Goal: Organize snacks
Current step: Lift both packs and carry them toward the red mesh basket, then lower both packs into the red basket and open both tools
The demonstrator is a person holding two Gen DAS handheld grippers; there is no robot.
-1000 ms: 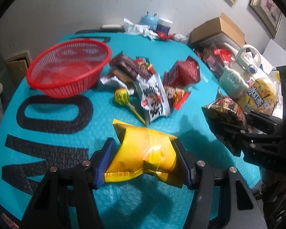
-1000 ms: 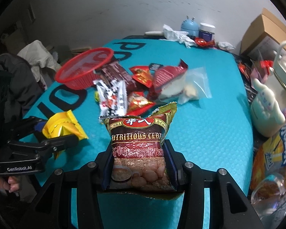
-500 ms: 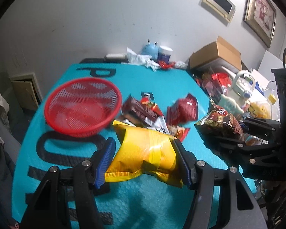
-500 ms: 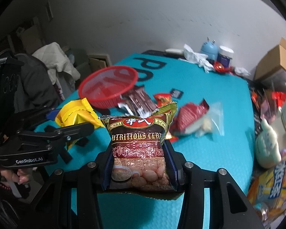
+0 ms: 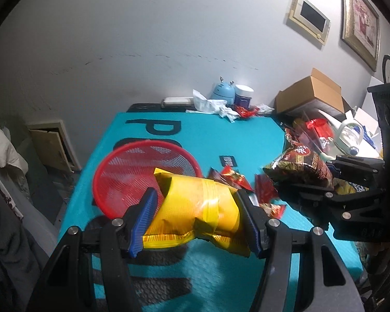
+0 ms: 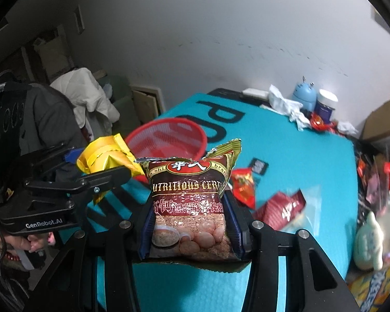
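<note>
My left gripper (image 5: 197,210) is shut on a yellow snack bag (image 5: 200,205), held in the air just in front of the red mesh basket (image 5: 127,171). My right gripper (image 6: 189,221) is shut on a dark red cereal packet (image 6: 187,208), also lifted above the table. From the left wrist view the cereal packet (image 5: 299,169) hangs to the right of the yellow bag. The right wrist view shows the yellow bag (image 6: 104,153) at left, beside the red basket (image 6: 169,137). Several red snack packets (image 6: 280,205) lie on the teal mat (image 6: 286,156).
Tissues, a blue gadget (image 5: 222,92) and a jar stand at the mat's far end. A cardboard box (image 5: 312,95), a white kettle (image 5: 349,137) and more packets crowd the right side. A chair with clothes (image 6: 83,96) stands left of the table.
Both grippers have risen with their packets still gripped and tilted upward, so more wall shows. The basket and loose snacks have slid lower and partly behind the held bags.
</note>
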